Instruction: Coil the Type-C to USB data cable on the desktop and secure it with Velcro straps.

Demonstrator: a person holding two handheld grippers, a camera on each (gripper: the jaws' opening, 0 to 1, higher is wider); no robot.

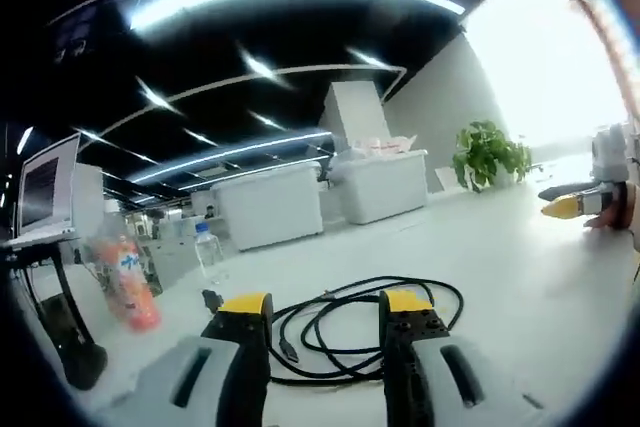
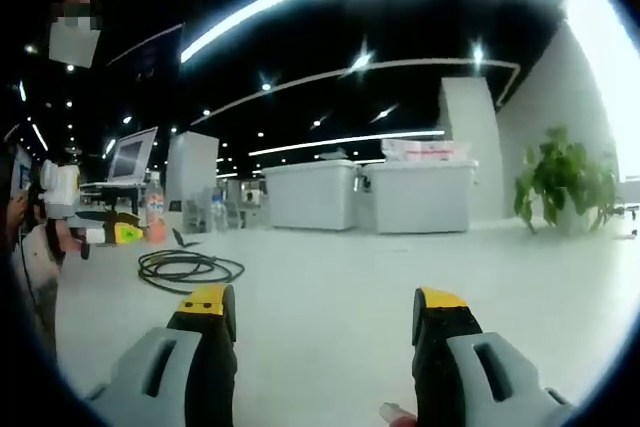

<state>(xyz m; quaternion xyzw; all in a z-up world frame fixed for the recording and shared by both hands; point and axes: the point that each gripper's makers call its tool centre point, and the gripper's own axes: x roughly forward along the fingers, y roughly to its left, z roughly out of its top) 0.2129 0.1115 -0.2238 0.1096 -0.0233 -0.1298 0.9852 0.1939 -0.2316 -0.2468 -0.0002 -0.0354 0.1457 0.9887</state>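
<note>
One loose cable (image 1: 360, 332), desktop (image 1: 520, 277) around.

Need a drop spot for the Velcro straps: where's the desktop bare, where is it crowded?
Bare: the white desktop right of the black cable, out toward the potted plant and ahead of the right gripper. Crowded: around the cable at the left gripper, and beyond it by the orange bottle, water bottle and laptop.

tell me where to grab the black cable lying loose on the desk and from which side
Grip the black cable near its free plug end, coming straight down with the left gripper, which is open in front of it. The loops lie flat on the white desk, so a top approach suits.
</note>
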